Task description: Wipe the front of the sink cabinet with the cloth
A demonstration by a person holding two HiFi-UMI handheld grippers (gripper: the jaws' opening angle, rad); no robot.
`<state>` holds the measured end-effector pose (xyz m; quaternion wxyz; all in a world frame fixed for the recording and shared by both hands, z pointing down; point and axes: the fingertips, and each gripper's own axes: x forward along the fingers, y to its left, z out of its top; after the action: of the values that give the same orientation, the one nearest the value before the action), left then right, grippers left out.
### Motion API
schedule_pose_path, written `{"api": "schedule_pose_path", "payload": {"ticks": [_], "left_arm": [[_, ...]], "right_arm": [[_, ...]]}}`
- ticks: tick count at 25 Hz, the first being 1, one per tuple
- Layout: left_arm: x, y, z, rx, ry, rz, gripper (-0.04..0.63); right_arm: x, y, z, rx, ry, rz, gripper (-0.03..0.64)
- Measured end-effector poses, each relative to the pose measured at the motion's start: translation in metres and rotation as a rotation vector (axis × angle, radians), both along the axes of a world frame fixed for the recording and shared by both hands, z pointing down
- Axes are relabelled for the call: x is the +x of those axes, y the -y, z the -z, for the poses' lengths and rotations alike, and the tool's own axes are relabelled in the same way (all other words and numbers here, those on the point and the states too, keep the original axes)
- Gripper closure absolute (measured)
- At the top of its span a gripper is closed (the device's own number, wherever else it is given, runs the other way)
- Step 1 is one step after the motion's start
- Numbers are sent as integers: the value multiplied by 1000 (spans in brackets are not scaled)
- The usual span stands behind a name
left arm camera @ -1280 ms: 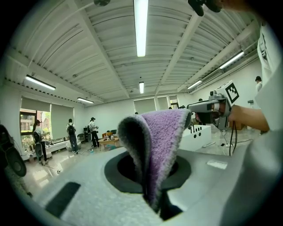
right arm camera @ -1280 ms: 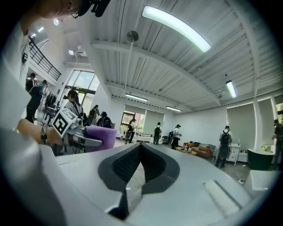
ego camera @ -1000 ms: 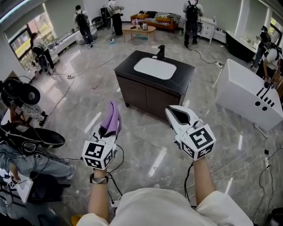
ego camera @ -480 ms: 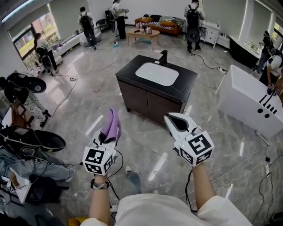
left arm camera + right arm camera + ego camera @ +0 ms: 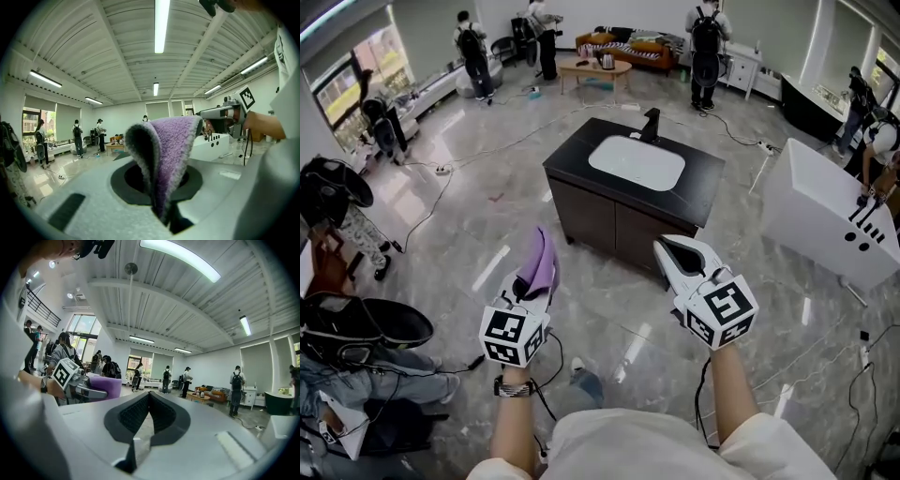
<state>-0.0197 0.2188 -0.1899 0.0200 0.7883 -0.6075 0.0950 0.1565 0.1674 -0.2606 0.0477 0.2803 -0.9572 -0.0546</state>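
Sink cabinet [image 5: 609, 223] nearer; cloth [image 5: 540, 261] pinched in left gripper [image 5: 529, 283] — base hidden

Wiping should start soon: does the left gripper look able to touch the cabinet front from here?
Probably not: the left gripper, shut on the cloth, hangs short of the cabinet front. Only floor lies between.

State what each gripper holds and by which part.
Left gripper pinches the purple cloth by its lower folded end; the rest loops up free. Right gripper is shut on nothing.
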Motion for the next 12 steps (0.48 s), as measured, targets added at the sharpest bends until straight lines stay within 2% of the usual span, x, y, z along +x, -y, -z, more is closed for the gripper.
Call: {"api": "schedule_pose_path", "payload": {"ticks": [6,12], "left_arm": [[-67,59,10,-11,8,-40,548],[-118,108,4,-27,7,-60,548]], "right_arm": [[-67,51,8,-12,-2,-37,611],[-116,99,4,-48,19,-67,611]]}}
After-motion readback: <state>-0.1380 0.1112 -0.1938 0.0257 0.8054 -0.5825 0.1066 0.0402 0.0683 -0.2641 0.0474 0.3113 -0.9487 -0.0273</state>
